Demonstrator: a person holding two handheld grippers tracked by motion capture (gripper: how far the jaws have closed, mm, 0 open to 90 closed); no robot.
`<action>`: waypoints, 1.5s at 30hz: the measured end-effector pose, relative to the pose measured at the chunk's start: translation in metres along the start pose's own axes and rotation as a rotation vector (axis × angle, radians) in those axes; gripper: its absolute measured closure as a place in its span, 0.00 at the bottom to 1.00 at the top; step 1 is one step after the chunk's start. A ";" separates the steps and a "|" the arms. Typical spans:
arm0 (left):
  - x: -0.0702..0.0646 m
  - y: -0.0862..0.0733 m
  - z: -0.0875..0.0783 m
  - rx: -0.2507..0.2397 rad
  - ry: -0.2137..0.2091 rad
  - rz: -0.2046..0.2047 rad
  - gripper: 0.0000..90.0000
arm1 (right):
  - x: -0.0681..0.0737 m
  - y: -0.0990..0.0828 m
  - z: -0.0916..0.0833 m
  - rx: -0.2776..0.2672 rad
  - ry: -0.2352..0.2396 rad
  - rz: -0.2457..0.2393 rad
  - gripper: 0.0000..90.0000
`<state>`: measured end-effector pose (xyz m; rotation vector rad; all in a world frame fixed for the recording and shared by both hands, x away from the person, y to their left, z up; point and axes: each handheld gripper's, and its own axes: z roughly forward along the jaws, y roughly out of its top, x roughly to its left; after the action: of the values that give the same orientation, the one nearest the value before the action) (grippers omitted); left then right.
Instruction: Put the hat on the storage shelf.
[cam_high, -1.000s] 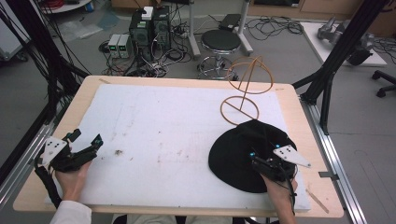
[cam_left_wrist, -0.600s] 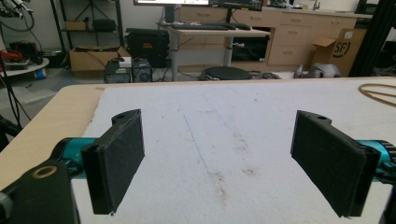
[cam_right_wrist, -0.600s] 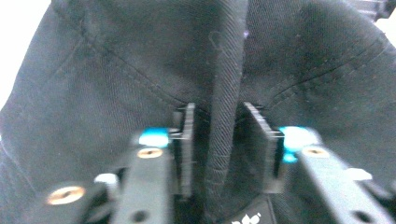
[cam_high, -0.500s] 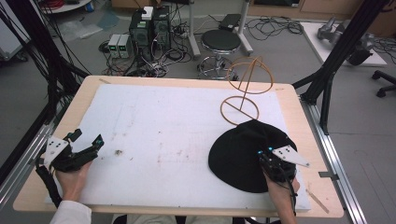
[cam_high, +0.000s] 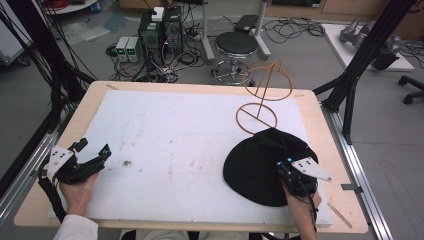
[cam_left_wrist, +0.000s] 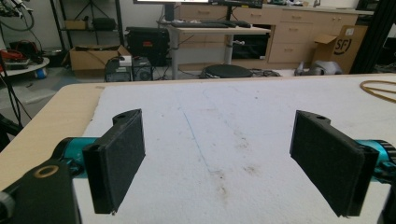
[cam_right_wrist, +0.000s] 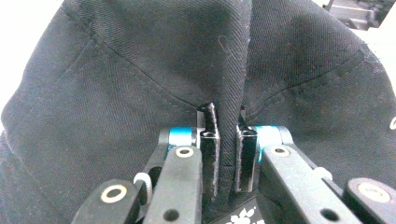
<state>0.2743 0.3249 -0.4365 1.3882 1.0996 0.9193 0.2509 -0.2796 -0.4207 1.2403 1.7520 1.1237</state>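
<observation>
White mat (cam_high: 200, 145): right hand-held gripper (cam_right_wrist: 227, 122) pinches black cap (cam_right_wrist: 140, 84) fold; left hand-held gripper (cam_left_wrist: 217, 158) agape.

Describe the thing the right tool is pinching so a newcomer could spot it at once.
On the white mat, look to its near right corner: a black fabric hat lies just in front of the copper wire stand. The right tool is shut on a fold of it; nothing else on the mat is dark cloth.

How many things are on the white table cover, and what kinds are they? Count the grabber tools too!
Black hat: 1
Orange wire hat stand: 1
Hand-held grippers: 2, the left hand-held gripper open over the white mat, the right hand-held gripper pinching a fold of the hat
Total: 4
</observation>
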 end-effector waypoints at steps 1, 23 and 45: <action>0.000 0.000 0.000 0.000 -0.001 0.000 0.20 | 0.000 0.000 0.000 0.000 0.000 0.000 0.94; 0.003 0.000 -0.002 -0.013 -0.001 -0.019 0.22 | -0.003 0.005 -0.017 -0.140 -0.001 0.028 0.94; 0.005 0.001 -0.005 -0.029 0.013 -0.032 0.22 | 0.009 0.030 -0.046 -0.311 0.007 0.074 0.95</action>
<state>0.2709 0.3316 -0.4350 1.3390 1.1110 0.9185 0.2178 -0.2779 -0.3759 1.1163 1.4766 1.3849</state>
